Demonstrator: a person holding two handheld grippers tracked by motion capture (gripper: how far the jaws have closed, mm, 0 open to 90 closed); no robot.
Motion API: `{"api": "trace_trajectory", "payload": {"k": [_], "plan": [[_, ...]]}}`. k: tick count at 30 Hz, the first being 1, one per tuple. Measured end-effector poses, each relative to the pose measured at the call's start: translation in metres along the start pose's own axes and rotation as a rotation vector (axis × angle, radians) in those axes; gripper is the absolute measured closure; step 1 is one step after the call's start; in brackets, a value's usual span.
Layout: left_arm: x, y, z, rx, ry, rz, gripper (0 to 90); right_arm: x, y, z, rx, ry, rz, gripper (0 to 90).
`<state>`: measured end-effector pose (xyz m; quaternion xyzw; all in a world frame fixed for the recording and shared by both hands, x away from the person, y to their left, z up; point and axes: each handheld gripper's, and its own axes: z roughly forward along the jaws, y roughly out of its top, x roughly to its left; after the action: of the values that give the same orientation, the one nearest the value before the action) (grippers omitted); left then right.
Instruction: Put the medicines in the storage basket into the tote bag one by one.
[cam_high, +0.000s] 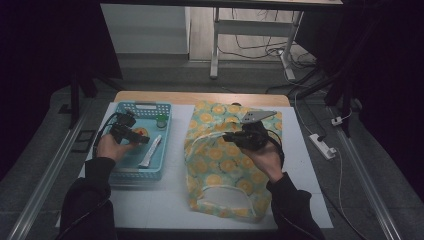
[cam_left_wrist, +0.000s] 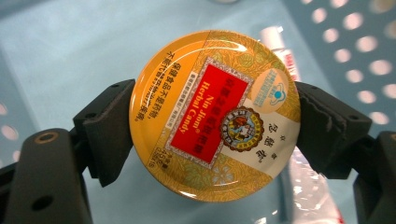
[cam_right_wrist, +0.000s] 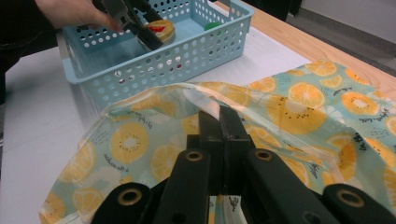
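One round herbal candy tin (cam_left_wrist: 214, 115) clamped by its rim in left gripper (cam_left_wrist: 212, 126), over blue basket (cam_high: 118, 176) – basket also holds one white tube (cam_high: 150, 151), one green-capped jar (cam_high: 161, 120). Right gripper (cam_right_wrist: 219, 123) – jaws fully closed, pinching rim of one lemon-print bag (cam_right_wrist: 299, 112) on white table (cam_high: 170, 200).

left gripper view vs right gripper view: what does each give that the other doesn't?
Left gripper view alone: the label on the round candy tin, readable, with the left gripper pads pressed on its rim.
Right gripper view alone: the right gripper shut on the edge of the lemon-print bag, plus the wooden table edge.
Both: the tin and the blue basket.
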<state>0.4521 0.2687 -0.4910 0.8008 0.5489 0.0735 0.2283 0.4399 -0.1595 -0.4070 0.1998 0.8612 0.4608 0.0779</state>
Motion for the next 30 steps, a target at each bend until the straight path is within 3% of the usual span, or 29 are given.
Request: {"api": "trace_trajectory", "payload": {"k": [4, 8, 13, 21, 30], "plan": [[-0.005, 0.001, -0.008, -0.029, -0.011, 0.018, 20.2, 0.000, 0.000, -0.001, -0.004, -0.002, 0.000, 90.0], [-0.006, -0.002, -0.013, -0.063, -0.049, 0.014, 20.2, -0.001, 0.000, -0.001, -0.006, 0.000, 0.002, 90.0], [-0.006, -0.004, -0.020, -0.086, -0.059, 0.013, 20.2, -0.004, -0.002, -0.001, -0.009, 0.000, 0.011, 90.0], [-0.015, -0.006, -0.033, -0.108, -0.057, 0.051, 20.3, -0.006, -0.002, -0.002, -0.015, -0.001, 0.016, 90.0], [-0.021, -0.011, -0.041, -0.133, -0.082, 0.070, 20.3, -0.007, -0.005, 0.004, 0.002, -0.001, 0.014, 90.0]]}}
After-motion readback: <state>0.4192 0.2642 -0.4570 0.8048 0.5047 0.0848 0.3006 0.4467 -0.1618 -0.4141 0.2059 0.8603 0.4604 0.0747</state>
